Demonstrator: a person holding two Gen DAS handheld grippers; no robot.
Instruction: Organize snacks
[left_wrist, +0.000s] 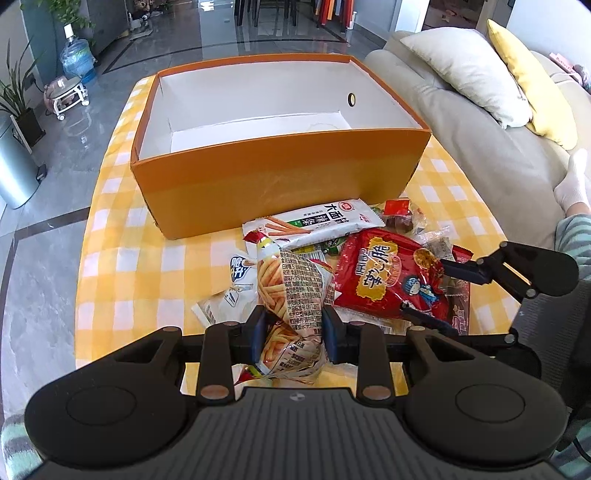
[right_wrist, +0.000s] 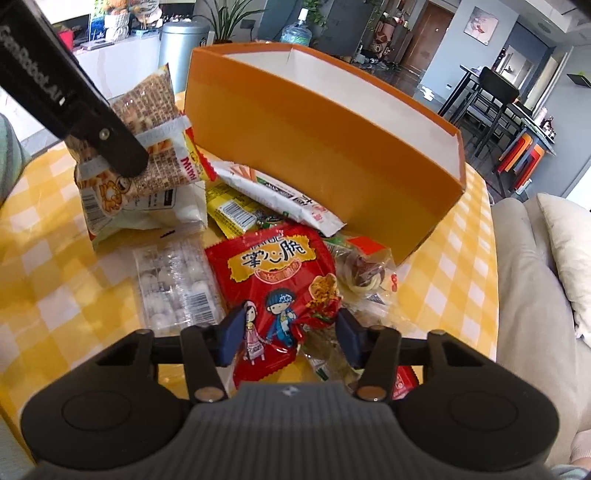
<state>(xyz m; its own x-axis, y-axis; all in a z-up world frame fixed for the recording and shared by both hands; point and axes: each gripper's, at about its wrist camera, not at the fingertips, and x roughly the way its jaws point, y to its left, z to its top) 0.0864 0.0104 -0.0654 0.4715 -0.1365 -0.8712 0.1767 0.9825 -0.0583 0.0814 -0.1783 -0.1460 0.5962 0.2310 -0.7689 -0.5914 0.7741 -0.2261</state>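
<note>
A yellow-and-white checked tablecloth (left_wrist: 122, 258) is covering the table, with a beige sofa (left_wrist: 480, 147) running along its right side. An orange box (left_wrist: 280, 177) with a white inside is sitting open at the far middle of the cloth, nothing showing in it. The snack pile is lying just near of the box, spreading toward the right. Largest in the pile, a red crisp packet (right_wrist: 273, 273) is lying flat, its near end bunching between the right gripper (right_wrist: 291, 338) fingers; the blue pads are sitting at either side of the crumpled foil, and whether they are pressing it is hard to tell. The left gripper (left_wrist: 293, 332) is clamping a clear bag of fry-shaped sticks (left_wrist: 291, 291), fingers narrow, the bag squeezing at its waist and standing up between the pads. A white-and-green stick-snack packet (left_wrist: 314, 225) is leaning against the box's near wall. A white packet (left_wrist: 229, 291) is lying left of the pile. A clear tray of round white sweets (right_wrist: 177, 284) is lying flat left of the red packet.
</note>
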